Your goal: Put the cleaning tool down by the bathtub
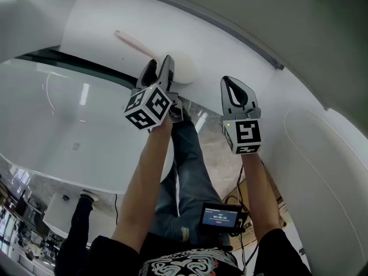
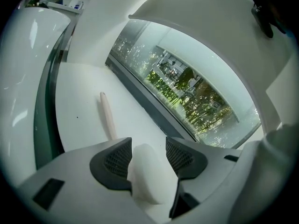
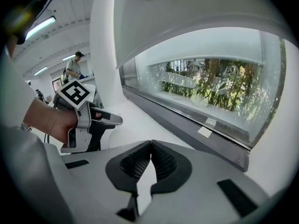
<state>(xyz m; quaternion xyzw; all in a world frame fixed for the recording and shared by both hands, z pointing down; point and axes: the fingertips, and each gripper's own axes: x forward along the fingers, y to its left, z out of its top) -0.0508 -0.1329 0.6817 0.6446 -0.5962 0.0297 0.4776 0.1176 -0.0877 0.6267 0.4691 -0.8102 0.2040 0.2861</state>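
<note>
One cleaning tool (image 2: 108, 118) on white ledge (image 2: 79, 101); left hand-held gripper (image 2: 148, 146) wide around it, right hand-held gripper (image 3: 150, 147) closed

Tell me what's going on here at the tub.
A person works two handheld grippers. The cleaning tool, a white pad on a pale pink stick handle, lies on the white ledge beside the glossy white bathtub. The left gripper has its jaws open around the pad, not clamping it. The right gripper hangs alongside, shut and empty.
</note>
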